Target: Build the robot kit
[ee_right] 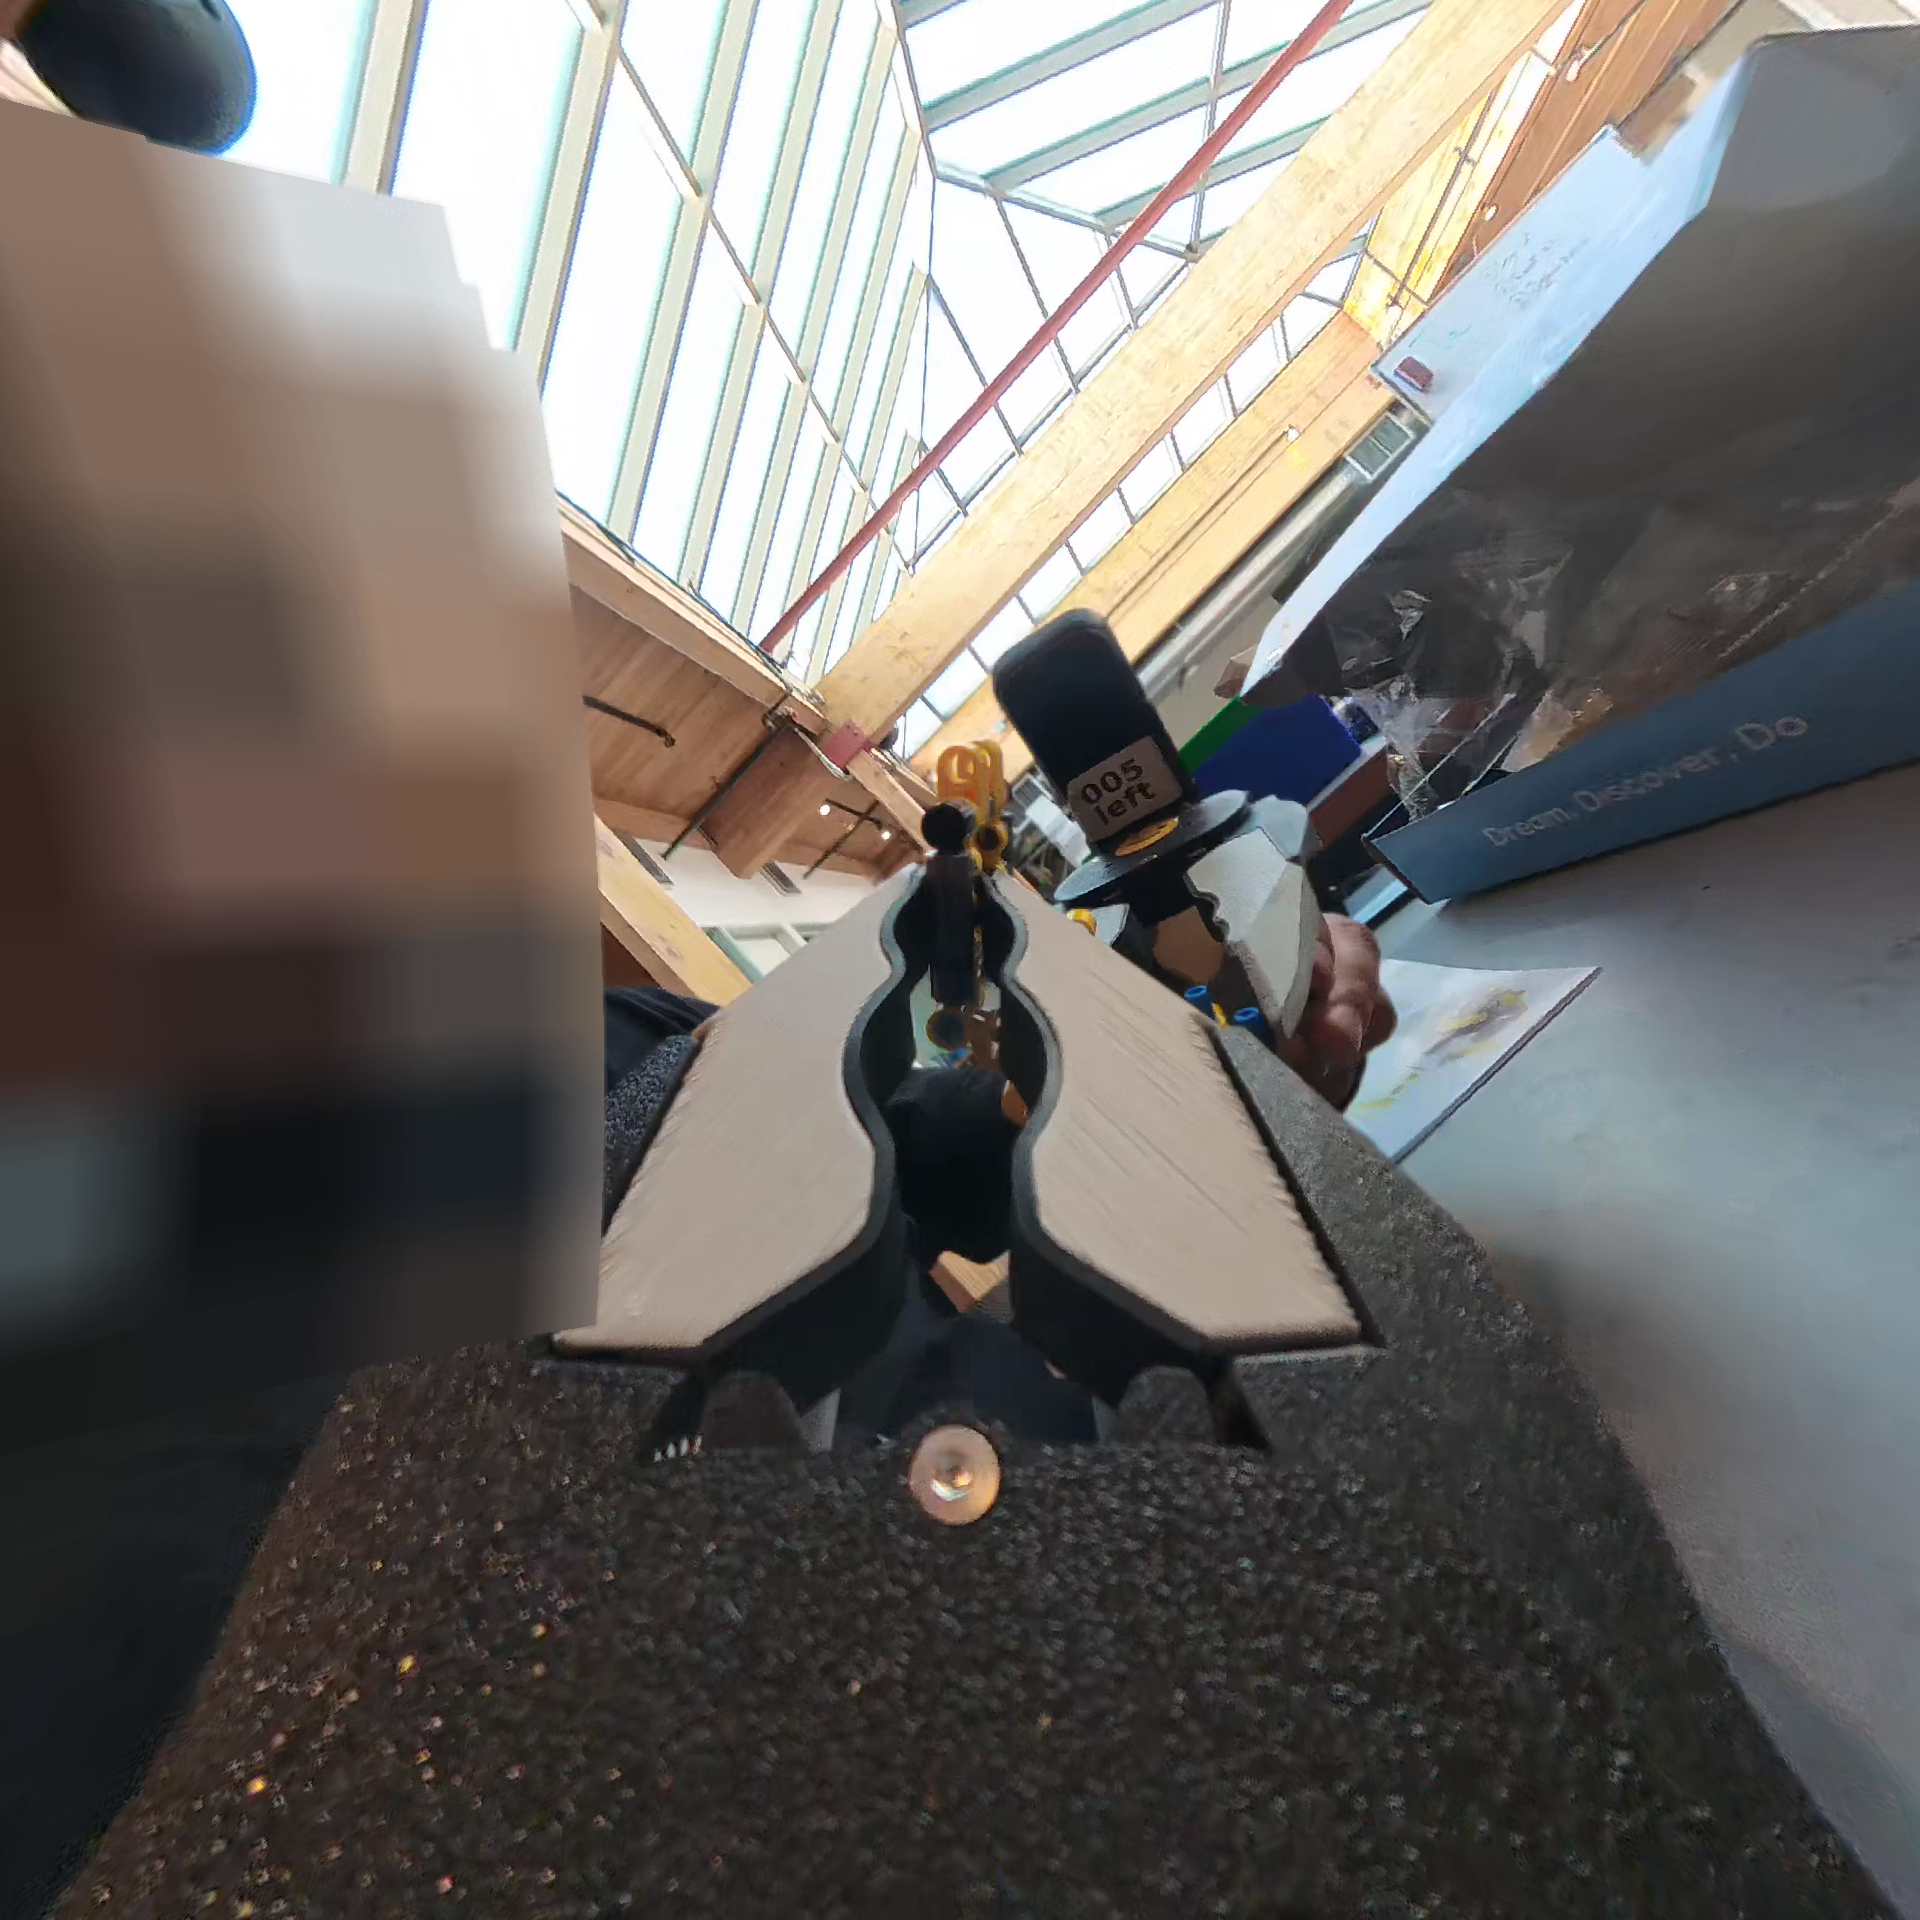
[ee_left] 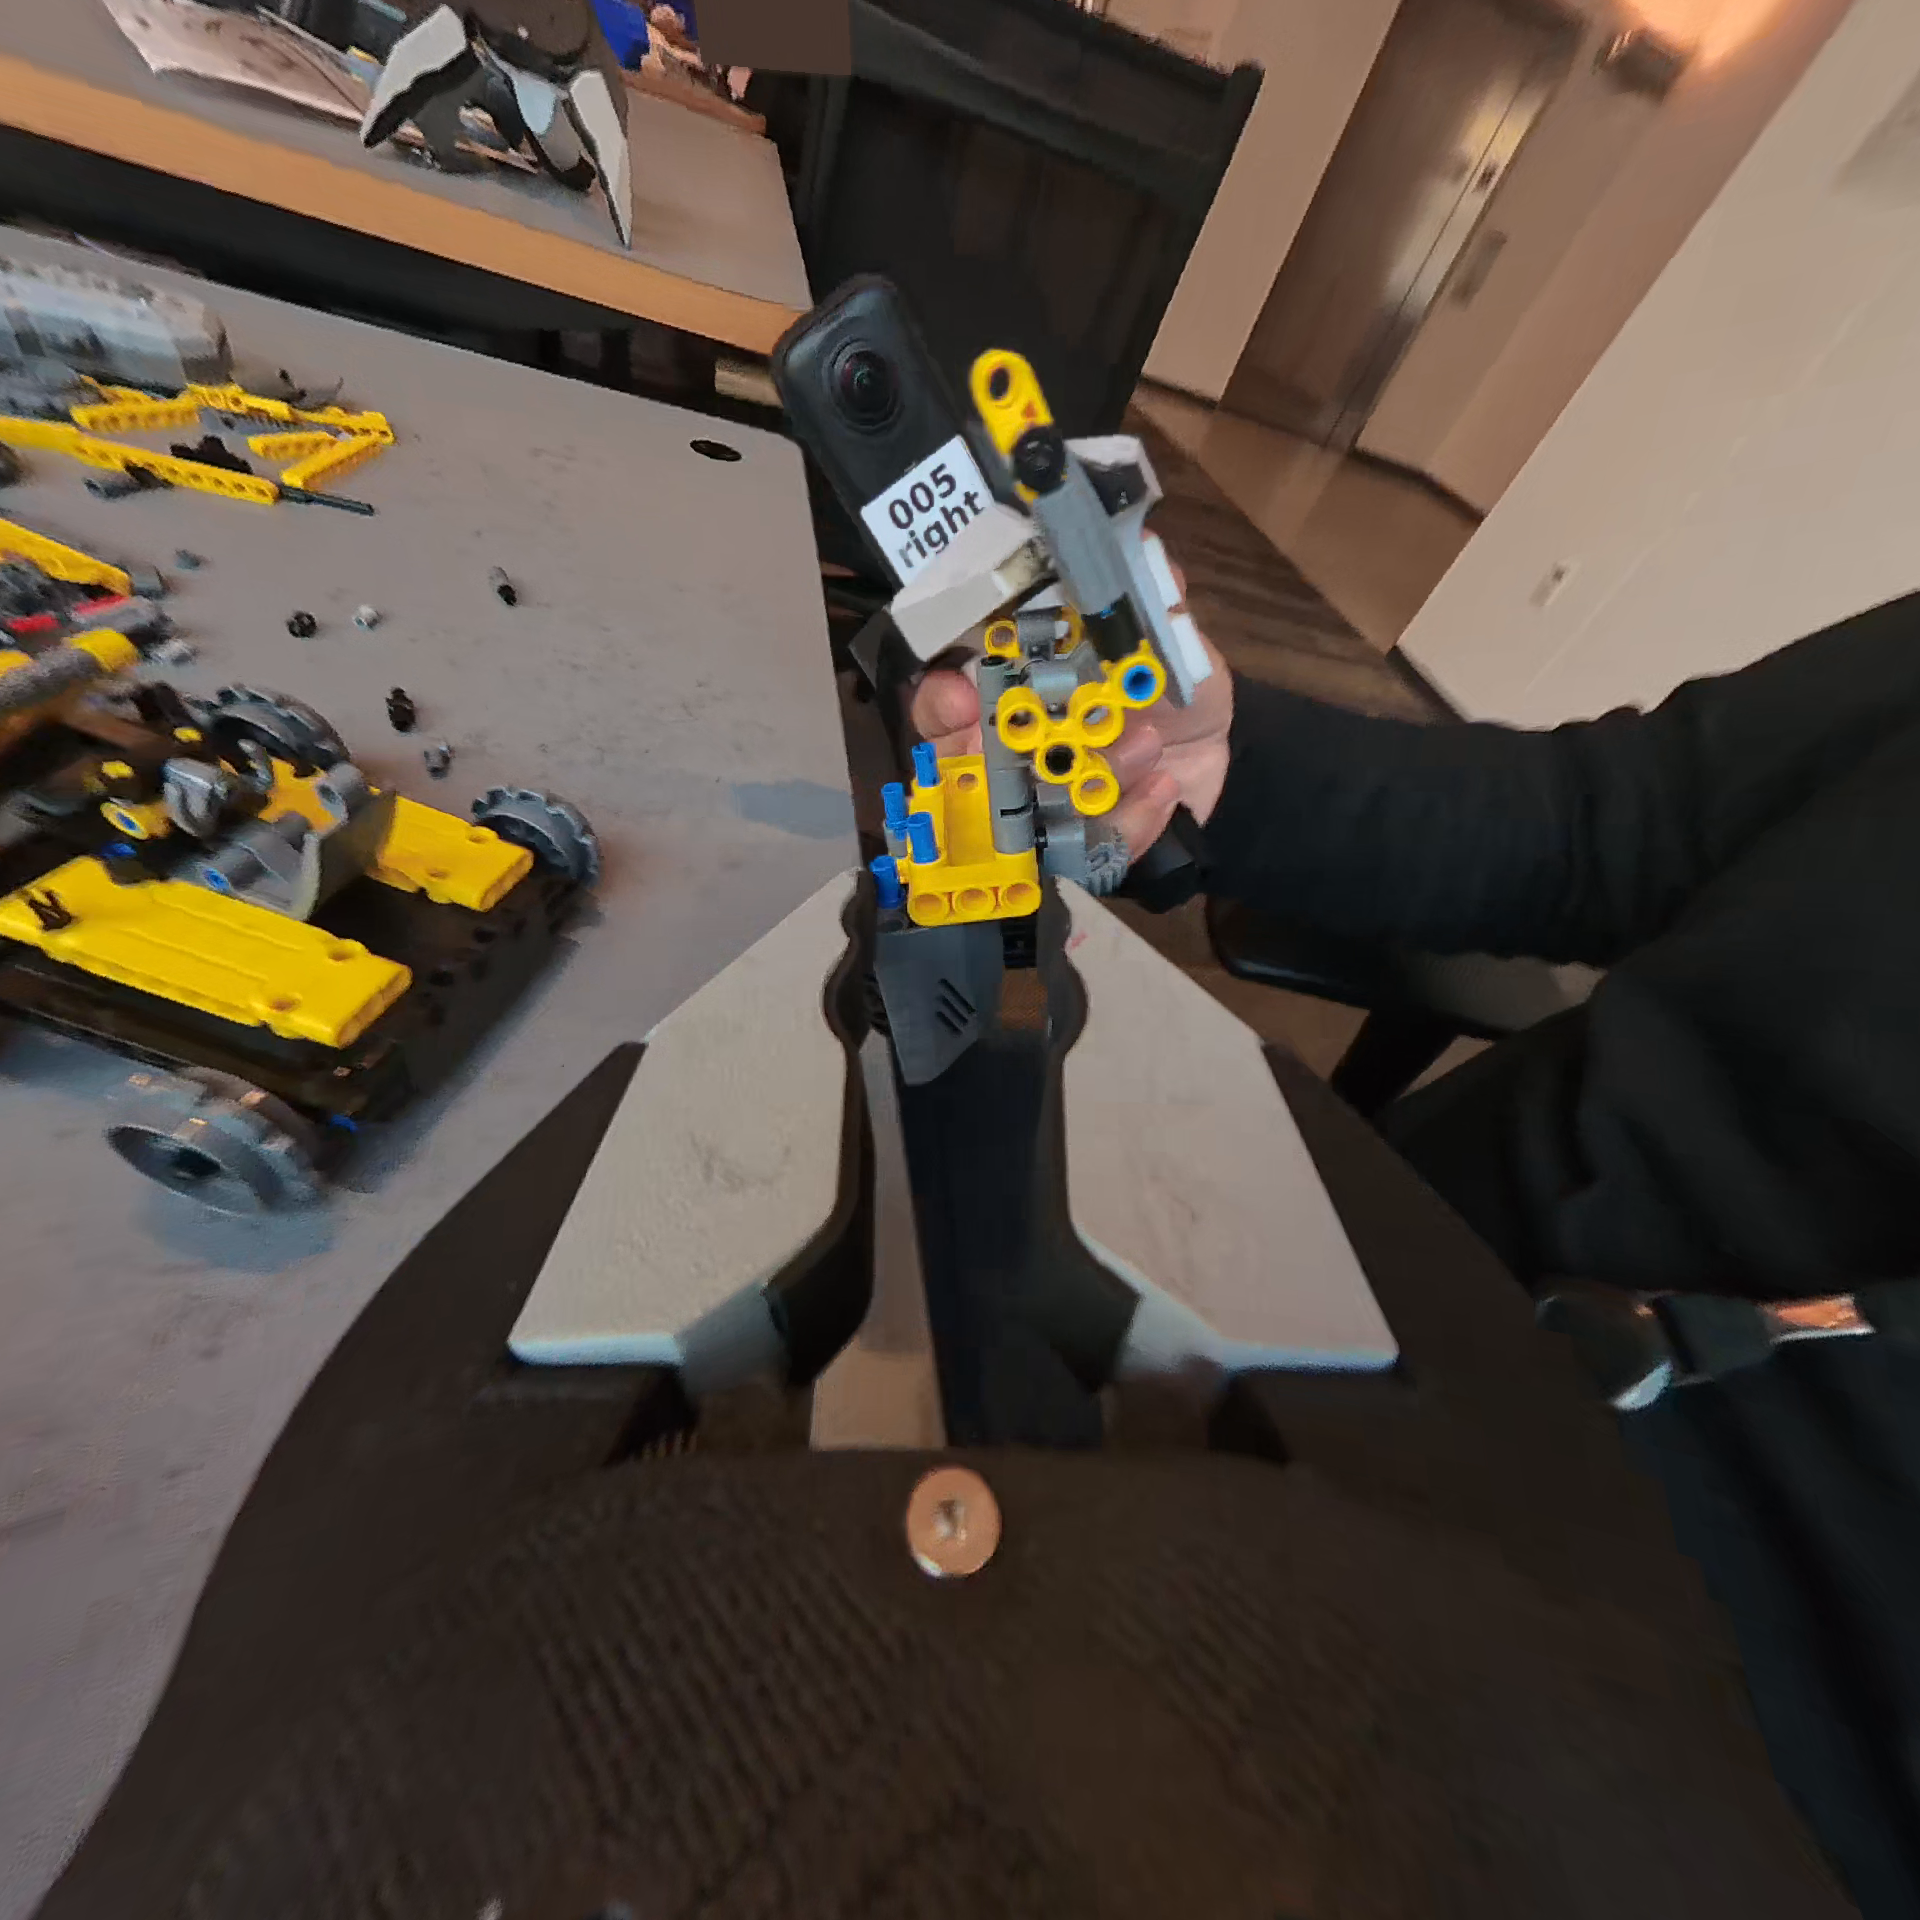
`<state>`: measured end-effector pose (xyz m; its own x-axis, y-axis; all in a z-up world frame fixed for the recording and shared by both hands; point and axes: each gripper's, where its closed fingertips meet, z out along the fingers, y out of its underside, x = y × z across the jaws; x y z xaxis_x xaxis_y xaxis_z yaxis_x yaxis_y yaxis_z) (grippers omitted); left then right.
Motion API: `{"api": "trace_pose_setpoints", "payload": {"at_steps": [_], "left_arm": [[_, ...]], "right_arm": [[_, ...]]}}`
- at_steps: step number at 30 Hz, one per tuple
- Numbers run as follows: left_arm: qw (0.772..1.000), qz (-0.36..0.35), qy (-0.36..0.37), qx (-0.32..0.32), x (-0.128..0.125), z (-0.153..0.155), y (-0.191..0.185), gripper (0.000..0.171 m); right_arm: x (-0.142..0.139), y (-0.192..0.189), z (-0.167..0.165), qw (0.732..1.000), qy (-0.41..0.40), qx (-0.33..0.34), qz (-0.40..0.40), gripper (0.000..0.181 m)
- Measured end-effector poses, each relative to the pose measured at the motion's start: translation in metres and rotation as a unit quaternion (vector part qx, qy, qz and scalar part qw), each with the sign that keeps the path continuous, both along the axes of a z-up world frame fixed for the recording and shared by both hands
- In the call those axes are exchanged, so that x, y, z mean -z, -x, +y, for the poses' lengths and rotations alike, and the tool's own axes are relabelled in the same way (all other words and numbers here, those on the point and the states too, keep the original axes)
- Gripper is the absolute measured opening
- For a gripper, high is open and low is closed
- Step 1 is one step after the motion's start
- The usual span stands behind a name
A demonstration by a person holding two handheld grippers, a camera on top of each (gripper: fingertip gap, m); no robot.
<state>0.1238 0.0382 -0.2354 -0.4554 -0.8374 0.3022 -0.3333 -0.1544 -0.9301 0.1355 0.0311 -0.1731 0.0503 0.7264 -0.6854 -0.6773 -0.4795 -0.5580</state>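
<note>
Grippers meeting in mid-air over the right edge of the grey table (ee_left: 644, 644). Left gripper (ee_left: 956, 914) is closing its fingers on the yellow base of a small brick assembly (ee_left: 1029, 748) of yellow, grey and blue pieces; right gripper (ee_right: 961, 904) is pinching the assembly's grey-and-black upper arm, nearly shut. A camera (ee_left: 883, 426) bearing a white label is standing on the far gripper. One partly built yellow vehicle (ee_left: 239, 894) is lying at left on the table, one loose grey wheel (ee_left: 208, 1153) nearer, yellow beams (ee_left: 218, 447) farther. A third, idle gripper (ee_left: 520, 104) is resting on the far table
</note>
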Motion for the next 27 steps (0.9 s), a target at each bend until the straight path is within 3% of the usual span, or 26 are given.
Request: {"api": "trace_pose_setpoints", "payload": {"at_steps": [1,5,8,13,16,21,25,27], "left_arm": [[1.000,0.001,0.031,0.000,-0.001,-0.002,0.002,0.028],[0.991,0.011,0.132,0.003,-0.003,-0.007,0.006,0.028],[0.986,0.025,0.165,-0.003,-0.002,-0.006,0.006,0.028],[0.970,0.059,0.235,-0.003,0.001,-0.006,0.007,0.027],[0.962,0.065,0.264,-0.010,0.002,-0.001,0.005,0.027],[0.949,0.052,0.311,-0.031,-0.003,0.020,0.004,0.027],[0.941,0.059,0.331,-0.051,0.000,0.036,0.006,0.027],[0.934,0.065,0.349,-0.051,0.001,0.040,0.006,0.027]], "right_arm": [[-0.001,0.003,-0.002,1.000,-0.012,0.004,-0.018,0.007],[0.000,0.011,-0.010,0.993,-0.062,0.020,-0.097,0.006],[0.005,0.013,-0.012,0.983,-0.086,0.039,-0.156,0.006],[0.013,0.018,-0.012,0.941,-0.144,0.090,-0.293,0.007],[0.016,0.015,-0.003,0.925,-0.133,0.109,-0.338,0.008],[0.008,-0.009,0.007,0.923,-0.110,0.155,-0.336,0.039],[0.032,-0.018,0.008,0.889,-0.108,0.189,-0.403,0.035],[0.050,-0.009,0.009,0.867,-0.107,0.185,-0.451,0.042]]}}
